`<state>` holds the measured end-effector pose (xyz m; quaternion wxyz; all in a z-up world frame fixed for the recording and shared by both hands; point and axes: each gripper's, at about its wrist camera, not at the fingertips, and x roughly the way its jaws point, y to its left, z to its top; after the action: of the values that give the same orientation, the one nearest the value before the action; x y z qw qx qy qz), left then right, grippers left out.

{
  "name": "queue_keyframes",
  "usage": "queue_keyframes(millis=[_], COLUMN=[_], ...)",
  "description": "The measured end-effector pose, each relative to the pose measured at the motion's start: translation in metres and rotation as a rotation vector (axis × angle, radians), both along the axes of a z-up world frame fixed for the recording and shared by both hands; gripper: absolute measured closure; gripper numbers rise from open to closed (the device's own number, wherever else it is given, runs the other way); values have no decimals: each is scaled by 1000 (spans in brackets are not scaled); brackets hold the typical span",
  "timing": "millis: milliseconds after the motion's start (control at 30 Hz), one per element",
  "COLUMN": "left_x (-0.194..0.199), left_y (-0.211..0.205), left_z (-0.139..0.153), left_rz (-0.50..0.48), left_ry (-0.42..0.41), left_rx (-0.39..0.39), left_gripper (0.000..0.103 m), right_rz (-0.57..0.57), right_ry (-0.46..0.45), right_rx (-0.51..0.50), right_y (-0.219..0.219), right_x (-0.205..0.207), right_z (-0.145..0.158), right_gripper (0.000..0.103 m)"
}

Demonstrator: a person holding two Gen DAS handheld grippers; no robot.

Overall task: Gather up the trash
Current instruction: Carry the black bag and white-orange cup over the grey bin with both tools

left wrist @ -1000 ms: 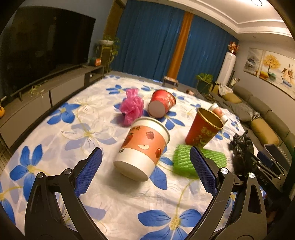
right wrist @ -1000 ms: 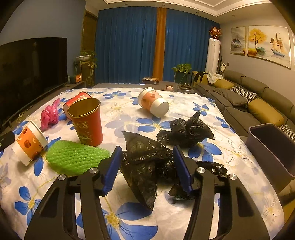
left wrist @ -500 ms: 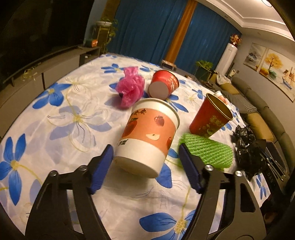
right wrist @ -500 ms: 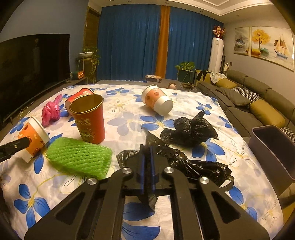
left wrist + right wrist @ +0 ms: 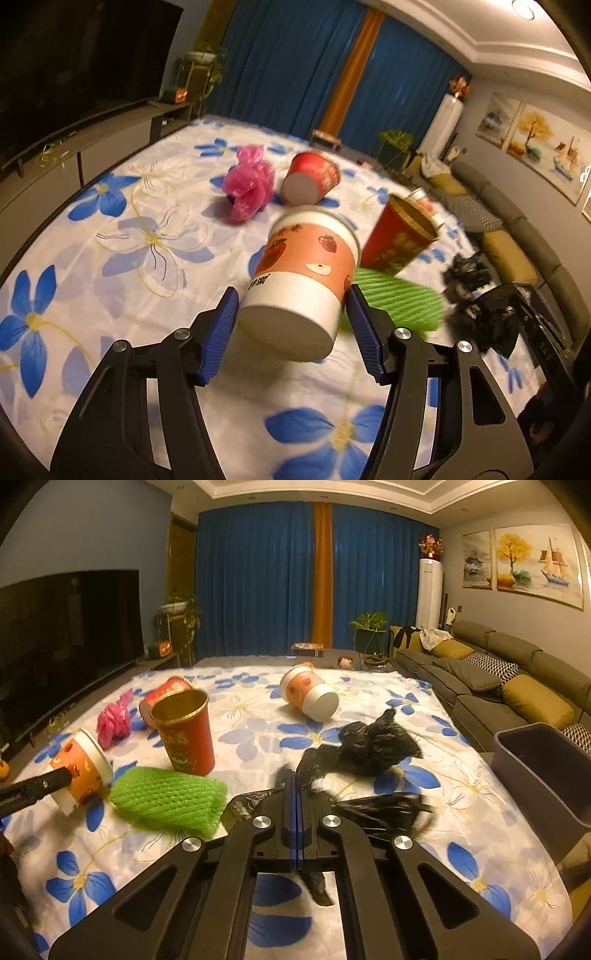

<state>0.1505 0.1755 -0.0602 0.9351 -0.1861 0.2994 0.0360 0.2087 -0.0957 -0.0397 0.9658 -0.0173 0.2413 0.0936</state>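
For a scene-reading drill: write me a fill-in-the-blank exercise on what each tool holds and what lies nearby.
1. The left tool grips an orange-and-white ____.
2. The right tool is shut on a crumpled ____ plastic bag.
3. The green foam net lies in front of the upright ____ cup.
4. The grey bin stands off the table's ____ edge.

Missing words: cup; black; red; right

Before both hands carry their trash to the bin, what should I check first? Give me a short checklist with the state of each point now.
1. Left gripper jaws, just closing, on the fruit-print cup: ok, pads at both sides.
2. Cup off the flowered cloth: cannot tell.
3. Right gripper shut on the black bag: ok.
4. Bag fully clear of the cloth: cannot tell.
5. Grey bin open and in view: ok.
6. Red cup upright beside the left hand's path: ok.
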Motion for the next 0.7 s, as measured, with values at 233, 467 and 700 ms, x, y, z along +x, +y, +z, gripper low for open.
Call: queue_keyframes(millis=[233, 467, 700], left_x=[-37, -54, -64], left_y=[-17, -44, -71], left_z=[26, 43, 53], left_rz=[9, -47, -87], left_ry=[-87, -137, -155], left_rx=[27, 40, 62], left_gripper=[45, 46, 46], right_rz=[-1, 16, 30], right_ry=[-39, -88, -119], right_rx=[81, 109, 116], right_y=[-31, -47, -61], right_x=[-25, -51, -71], right_z=[24, 45, 57], right_gripper=[102, 102, 102])
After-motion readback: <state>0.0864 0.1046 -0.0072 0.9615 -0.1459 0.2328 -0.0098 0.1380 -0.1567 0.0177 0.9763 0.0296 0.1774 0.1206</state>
